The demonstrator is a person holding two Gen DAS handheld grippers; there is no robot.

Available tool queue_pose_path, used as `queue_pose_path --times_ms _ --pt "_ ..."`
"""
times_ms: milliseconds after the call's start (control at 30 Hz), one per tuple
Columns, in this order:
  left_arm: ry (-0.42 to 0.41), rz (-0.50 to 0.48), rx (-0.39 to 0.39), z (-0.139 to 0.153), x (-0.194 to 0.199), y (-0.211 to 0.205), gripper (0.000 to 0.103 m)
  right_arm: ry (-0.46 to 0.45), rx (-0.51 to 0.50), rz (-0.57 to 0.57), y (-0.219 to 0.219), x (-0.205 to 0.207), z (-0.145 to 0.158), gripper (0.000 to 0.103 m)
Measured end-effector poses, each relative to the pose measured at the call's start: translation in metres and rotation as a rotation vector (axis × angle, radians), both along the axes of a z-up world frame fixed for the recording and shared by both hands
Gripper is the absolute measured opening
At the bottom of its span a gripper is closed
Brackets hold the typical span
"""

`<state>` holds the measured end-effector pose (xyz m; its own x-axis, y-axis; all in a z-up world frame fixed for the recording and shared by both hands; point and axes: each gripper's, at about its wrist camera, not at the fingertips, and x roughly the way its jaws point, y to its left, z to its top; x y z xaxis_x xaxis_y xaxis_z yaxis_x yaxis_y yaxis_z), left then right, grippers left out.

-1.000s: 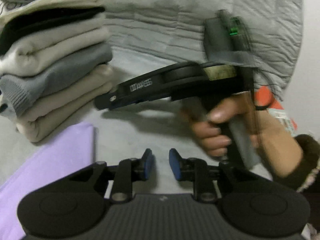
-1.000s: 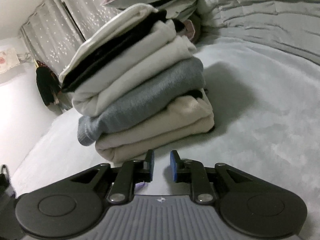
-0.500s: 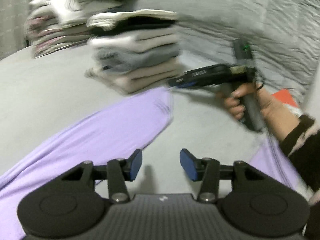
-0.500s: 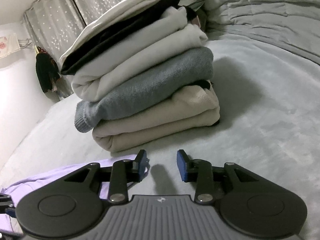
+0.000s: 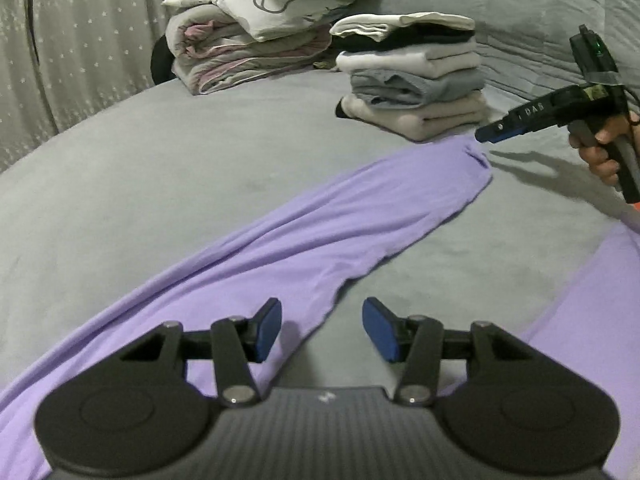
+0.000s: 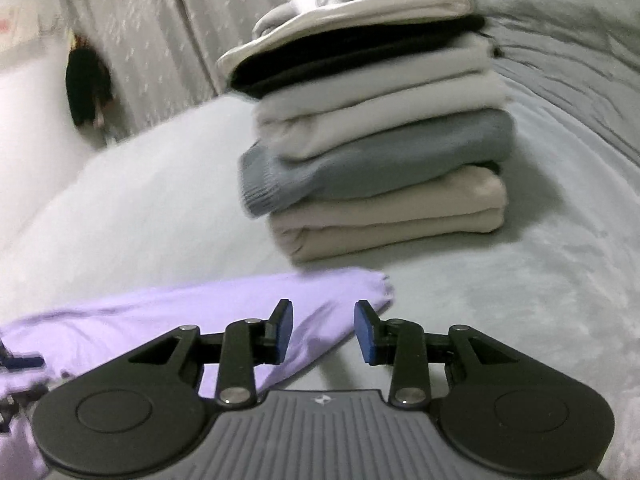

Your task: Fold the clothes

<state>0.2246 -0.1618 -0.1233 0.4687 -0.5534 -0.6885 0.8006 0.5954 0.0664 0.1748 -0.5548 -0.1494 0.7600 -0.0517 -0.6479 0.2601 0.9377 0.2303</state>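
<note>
Your left gripper has its jaws spread wide with nothing between them, hanging just over the grey bed cover. The purple garment lies flat on the cover, and one long sleeve runs from about 7 o'clock in your left view up to a cuff at roughly 2 o'clock. The sleeve's lower edge passes right under your left blue pad; can't tell if it's touching.

Your right gripper is parted too, empty, sitting above that same cuff end. In the left view you can see it at 3 o'clock with your hand wrapped around the handle, tips just beside the cuff.

The pile of folded clothes sits at 12 o'clock from your right camera, near the cuff but not touching it. Behind that, at 11 to 12 o'clock in the left view, there's a heap of folded bedding and a starry curtain.
</note>
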Motion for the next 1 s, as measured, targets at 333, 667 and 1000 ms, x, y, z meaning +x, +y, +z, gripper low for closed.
queue_pose_path --times_ms 333,667,1000 --pt "-0.033 -0.079 0.058 -0.011 0.002 -0.018 0.004 0.048 -0.078 -0.09 0.021 -0.003 -0.005 0.003" --pt "-0.008 -0.158 0.073 -0.004 -0.015 -0.001 0.004 -0.015 -0.028 -0.216 0.012 -0.033 -0.007 0.003" --pt "0.071 -0.126 0.004 -0.017 -0.006 0.011 0.005 -0.069 0.151 -0.392 -0.017 -0.067 -0.018 0.01"
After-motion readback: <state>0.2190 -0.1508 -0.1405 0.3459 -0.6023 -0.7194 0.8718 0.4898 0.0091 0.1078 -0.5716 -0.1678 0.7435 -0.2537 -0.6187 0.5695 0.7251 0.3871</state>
